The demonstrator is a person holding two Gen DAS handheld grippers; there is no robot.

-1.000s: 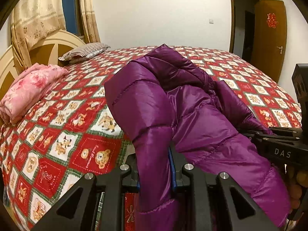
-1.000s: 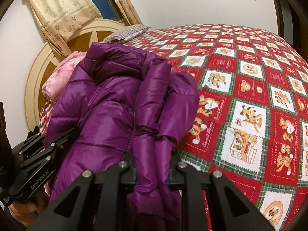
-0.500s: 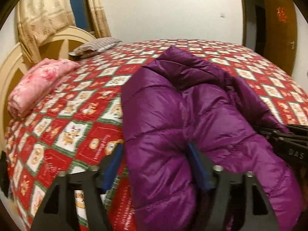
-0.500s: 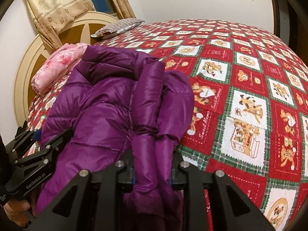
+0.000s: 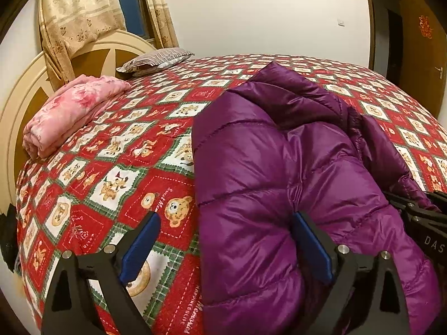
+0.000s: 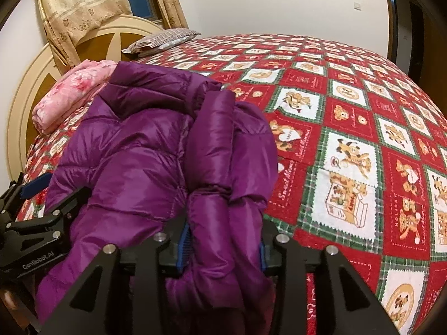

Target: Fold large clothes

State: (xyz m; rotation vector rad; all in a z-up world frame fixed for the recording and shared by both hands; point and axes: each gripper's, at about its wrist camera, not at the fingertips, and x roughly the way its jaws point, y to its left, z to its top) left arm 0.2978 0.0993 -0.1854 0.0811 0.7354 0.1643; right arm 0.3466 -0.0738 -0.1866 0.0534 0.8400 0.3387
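Observation:
A purple puffer jacket lies bunched on the near edge of the bed; it also shows in the right wrist view. My left gripper is open wide, its blue pads spread, with the jacket's left edge lying loose between them. My right gripper still has a thick fold of the jacket between its blue pads, which stand a little apart around it. Each gripper shows at the edge of the other's view.
The bed has a red, green and white cartoon quilt. A folded pink blanket lies at the left by the cream headboard. A striped pillow sits at the far end. A brown door is at the right.
My left gripper was shut on the jacket's edge a second ago and has opened wide. The jacket has settled lower onto the bed. My right gripper's pads have parted slightly.

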